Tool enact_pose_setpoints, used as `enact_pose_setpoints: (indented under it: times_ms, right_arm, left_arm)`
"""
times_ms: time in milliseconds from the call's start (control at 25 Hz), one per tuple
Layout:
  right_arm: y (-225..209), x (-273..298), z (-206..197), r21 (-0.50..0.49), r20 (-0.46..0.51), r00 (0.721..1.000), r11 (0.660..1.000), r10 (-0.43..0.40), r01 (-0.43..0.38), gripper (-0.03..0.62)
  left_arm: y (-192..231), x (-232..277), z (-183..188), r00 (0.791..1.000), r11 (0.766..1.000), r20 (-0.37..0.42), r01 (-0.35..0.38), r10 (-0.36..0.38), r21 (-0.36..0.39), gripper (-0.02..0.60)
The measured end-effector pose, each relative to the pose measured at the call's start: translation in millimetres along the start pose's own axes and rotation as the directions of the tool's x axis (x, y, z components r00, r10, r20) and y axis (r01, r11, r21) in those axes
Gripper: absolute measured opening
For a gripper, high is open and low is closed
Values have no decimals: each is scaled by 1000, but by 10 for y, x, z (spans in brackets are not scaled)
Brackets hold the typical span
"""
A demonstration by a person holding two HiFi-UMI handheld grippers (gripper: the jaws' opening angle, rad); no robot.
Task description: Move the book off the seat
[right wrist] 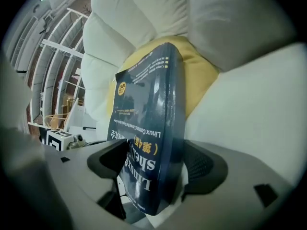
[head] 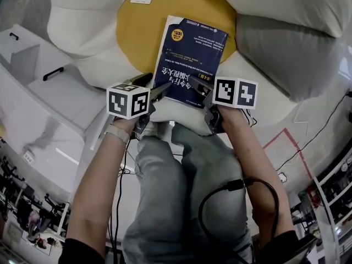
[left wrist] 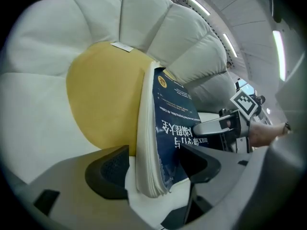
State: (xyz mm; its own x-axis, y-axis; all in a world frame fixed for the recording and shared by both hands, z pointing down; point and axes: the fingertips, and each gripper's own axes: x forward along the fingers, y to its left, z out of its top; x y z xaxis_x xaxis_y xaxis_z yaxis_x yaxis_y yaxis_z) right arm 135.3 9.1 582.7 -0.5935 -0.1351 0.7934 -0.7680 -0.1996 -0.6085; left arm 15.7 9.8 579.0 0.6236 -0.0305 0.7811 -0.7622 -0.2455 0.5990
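Note:
A dark blue paperback book [head: 190, 59] lies flat on the yellow centre [head: 137, 21] of a flower-shaped seat with white petals. My left gripper [head: 159, 91] is at the book's near left corner. In the left gripper view the page edge of the book [left wrist: 153, 143] stands between the wide jaws of the left gripper [left wrist: 153, 169], and the pads do not press it. My right gripper [head: 204, 95] is at the near right corner. The spine of the book [right wrist: 153, 128] sits between the jaws of the right gripper [right wrist: 156, 166], with a sliver of white seat showing beside one pad.
A grey petal cushion [head: 286, 54] lies to the right of the book. A white cabinet with black handles [head: 44, 65] stands at the left. The person's knees in jeans [head: 181, 191] are just below the seat's front edge. A black cable [head: 236, 186] loops over the right forearm.

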Motion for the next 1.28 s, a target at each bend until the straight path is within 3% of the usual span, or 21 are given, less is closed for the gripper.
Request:
enact_pose_setpoints:
  times_ms: [320, 560, 760, 920, 1280]
  right_arm:
    - [-8, -21, 6, -8, 17, 1000, 1000, 8, -8, 351]
    - [16, -82, 3, -20, 67, 998, 1000, 2, -1, 349]
    - [74, -282, 35, 45, 161, 986, 998, 45, -52, 286]
    - [169, -439, 42, 76, 209, 973, 991, 93, -111, 274]
    - [327, -734, 141, 126, 273, 955, 979, 121, -160, 248]
  left_arm:
    - [-25, 26, 7, 998, 1000, -57, 24, -24, 1, 313]
    - [-85, -35, 14, 997, 996, -18, -67, 69, 57, 267]
    - [-181, -176, 68, 994, 990, 27, -111, 109, 85, 201]
    - [-293, -307, 98, 996, 994, 41, -86, 83, 72, 187]
    - [-548, -576, 150, 994, 1000, 111, -15, 14, 7, 183]
